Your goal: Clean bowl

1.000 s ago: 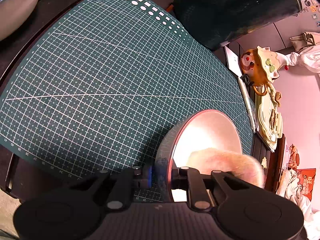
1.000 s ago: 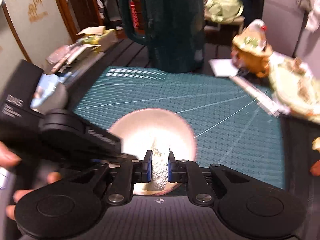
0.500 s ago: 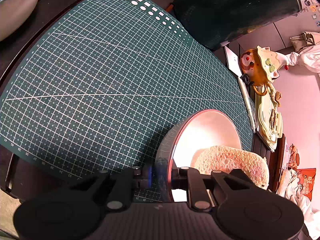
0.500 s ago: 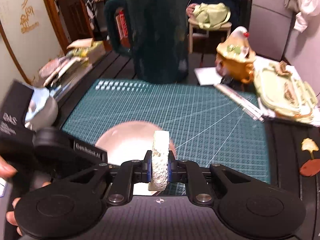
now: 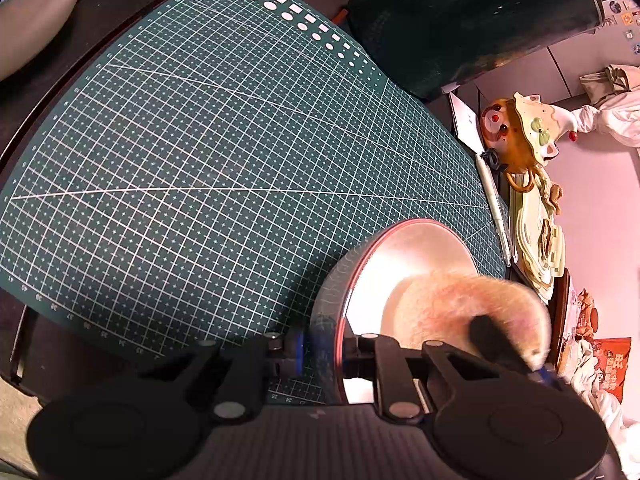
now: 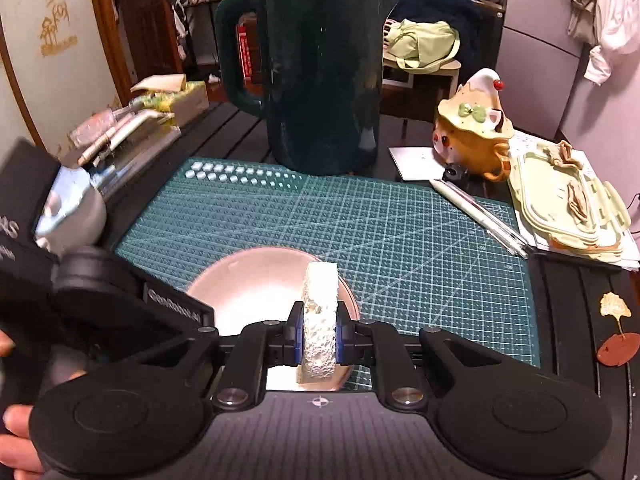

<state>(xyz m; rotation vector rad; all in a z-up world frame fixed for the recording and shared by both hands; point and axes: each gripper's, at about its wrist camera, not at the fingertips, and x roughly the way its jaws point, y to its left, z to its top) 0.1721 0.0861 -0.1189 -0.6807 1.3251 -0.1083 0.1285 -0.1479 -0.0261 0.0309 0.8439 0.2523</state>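
green cutting mat (image 6: 400, 232) on dark table (image 6: 568, 300) — cluttered room.

- The left gripper (image 5: 324, 354) is clamping its fingers across the rim of the bowl (image 5: 404, 252), one finger outside the wall, one inside.
- The right gripper (image 6: 318, 338) is pinching the sponge (image 6: 320, 320) upright between its blue-padded fingers, reaching over the bowl.
- A person's fingers (image 6: 18, 436) are showing at the lower left of the right wrist view.

Sponge (image 5: 460, 304) motion-blurred in left view; bowl (image 6: 248, 288) near rim hidden behind claws; kettle (image 5: 460, 12) top cropped, apparently.
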